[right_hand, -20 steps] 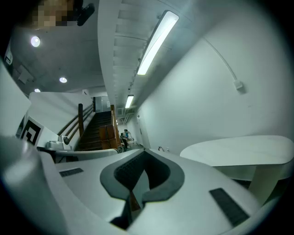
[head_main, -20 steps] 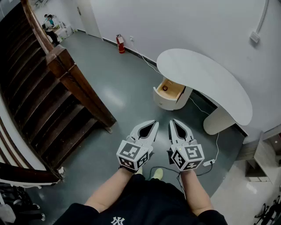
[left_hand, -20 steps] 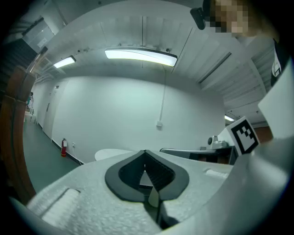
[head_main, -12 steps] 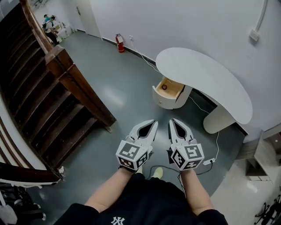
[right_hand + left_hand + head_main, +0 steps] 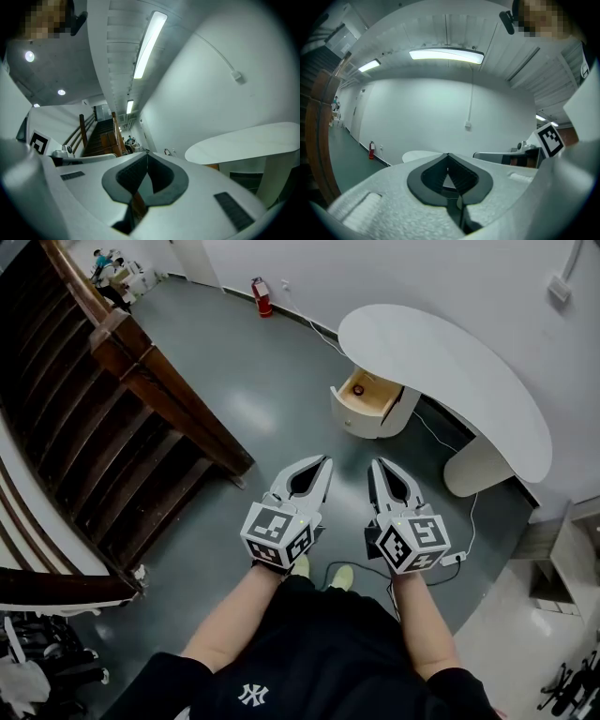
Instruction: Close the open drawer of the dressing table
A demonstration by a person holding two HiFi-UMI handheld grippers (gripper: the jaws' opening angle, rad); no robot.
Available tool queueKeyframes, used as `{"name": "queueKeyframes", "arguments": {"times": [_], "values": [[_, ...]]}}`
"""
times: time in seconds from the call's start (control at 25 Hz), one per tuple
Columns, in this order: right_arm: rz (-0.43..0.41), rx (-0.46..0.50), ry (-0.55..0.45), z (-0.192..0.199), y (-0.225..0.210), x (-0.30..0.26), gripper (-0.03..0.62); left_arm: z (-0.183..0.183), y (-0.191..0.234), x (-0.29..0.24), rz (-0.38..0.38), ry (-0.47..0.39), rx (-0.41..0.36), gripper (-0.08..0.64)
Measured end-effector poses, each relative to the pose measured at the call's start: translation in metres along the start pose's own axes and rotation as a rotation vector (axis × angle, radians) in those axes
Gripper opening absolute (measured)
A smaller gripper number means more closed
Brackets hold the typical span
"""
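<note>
1. A dark brown wooden staircase with a thick handrail fills the left side. It is well apart from the white dressing table with a kidney-shaped top, across the grey-green painted floor.
2. A red fire extinguisher stands by the white wall, further along it to the left of the dressing table.
3. The white left gripper with a marker cube is held level over the floor, short of the dressing table and not touching it. Its jaws are pressed together tip to tip, with nothing between them.
4. The open pale-wood drawer with a rounded white front juts out from under the dressing table's left end. A small round reddish object lies inside it.
5. The white right gripper sits just beside the left one, also short of the dressing table and apart from the drawer. Its jaws are closed and empty.
6. A white power strip lies on the floor in front of the dressing table's rounded white pedestal leg.
</note>
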State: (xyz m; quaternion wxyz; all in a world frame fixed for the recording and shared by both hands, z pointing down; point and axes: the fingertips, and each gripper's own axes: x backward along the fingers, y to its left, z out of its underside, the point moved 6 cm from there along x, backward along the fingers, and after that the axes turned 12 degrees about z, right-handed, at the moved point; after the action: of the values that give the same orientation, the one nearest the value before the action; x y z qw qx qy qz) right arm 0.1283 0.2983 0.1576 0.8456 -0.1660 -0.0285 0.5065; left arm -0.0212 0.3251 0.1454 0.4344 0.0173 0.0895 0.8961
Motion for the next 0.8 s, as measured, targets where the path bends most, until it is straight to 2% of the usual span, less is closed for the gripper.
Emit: {"name": "queueKeyframes", "arguments": {"times": [0.44, 0.6, 0.8], "values": [[-0.014, -0.047, 0.072, 0.021, -0.020, -0.026, 0.017, 0.022, 0.012, -0.028, 0.008, 0.045, 0.001, 0.009], [-0.006, -0.049, 0.104, 0.032, -0.027, -0.055, 0.017, 0.028, 0.036, -0.044, 0.021, 0.060, 0.003, 0.009], [0.017, -0.068, 0.140, 0.048, -0.039, -0.109, 0.017, 0.035, 0.086, -0.075, 0.049, 0.078, 0.009, 0.009]]}}
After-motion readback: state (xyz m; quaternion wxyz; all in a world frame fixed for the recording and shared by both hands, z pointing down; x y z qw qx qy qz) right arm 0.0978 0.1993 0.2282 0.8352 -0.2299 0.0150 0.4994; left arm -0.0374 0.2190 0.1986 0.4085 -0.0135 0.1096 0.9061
